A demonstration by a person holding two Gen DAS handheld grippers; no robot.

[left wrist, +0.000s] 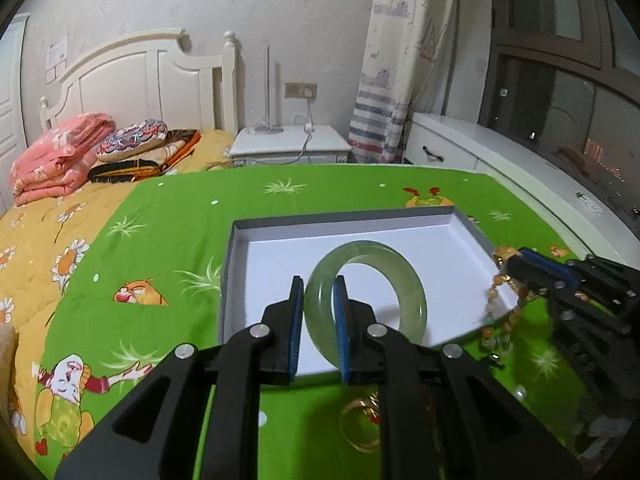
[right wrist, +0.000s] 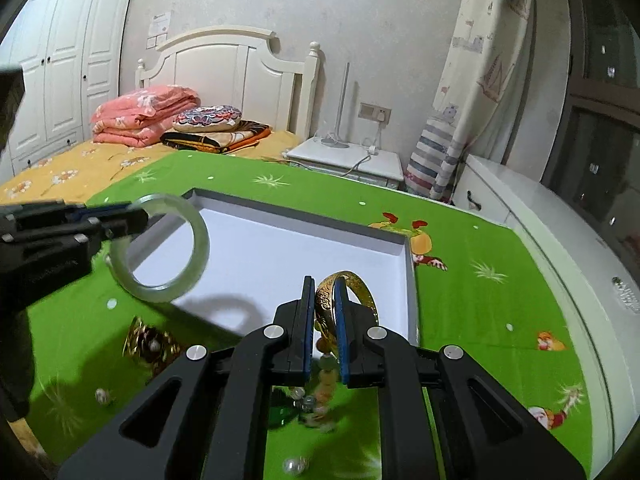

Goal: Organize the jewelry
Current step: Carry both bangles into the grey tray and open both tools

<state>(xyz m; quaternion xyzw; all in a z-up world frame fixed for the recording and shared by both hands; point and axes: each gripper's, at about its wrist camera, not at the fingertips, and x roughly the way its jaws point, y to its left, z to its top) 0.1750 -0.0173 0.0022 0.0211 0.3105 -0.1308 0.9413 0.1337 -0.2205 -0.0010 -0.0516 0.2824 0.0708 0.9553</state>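
My left gripper (left wrist: 318, 286) is shut on a pale green jade bangle (left wrist: 400, 276) and holds it over the near left part of a shallow grey box with a white floor (left wrist: 400, 216). The bangle also shows in the right wrist view (right wrist: 200, 236), with the left gripper (right wrist: 136, 212) at its left. My right gripper (right wrist: 324, 282) is shut on a gold bangle (right wrist: 362, 288) at the box's (right wrist: 304, 216) near right corner; a string of orange beads (right wrist: 324, 364) hangs from it. In the left wrist view the right gripper (left wrist: 510, 256) holds the beads (left wrist: 494, 300) at the box's right rim.
The box lies on a green cartoon cloth (left wrist: 180, 208). Near me on the cloth lie a gold ring-shaped piece (left wrist: 360, 420), a gold ornate piece (right wrist: 148, 340), loose pearls (right wrist: 294, 466) and a green item (right wrist: 280, 412). A bed (right wrist: 80, 160), nightstand (right wrist: 348, 156) and white cabinet (right wrist: 560, 220) stand behind.
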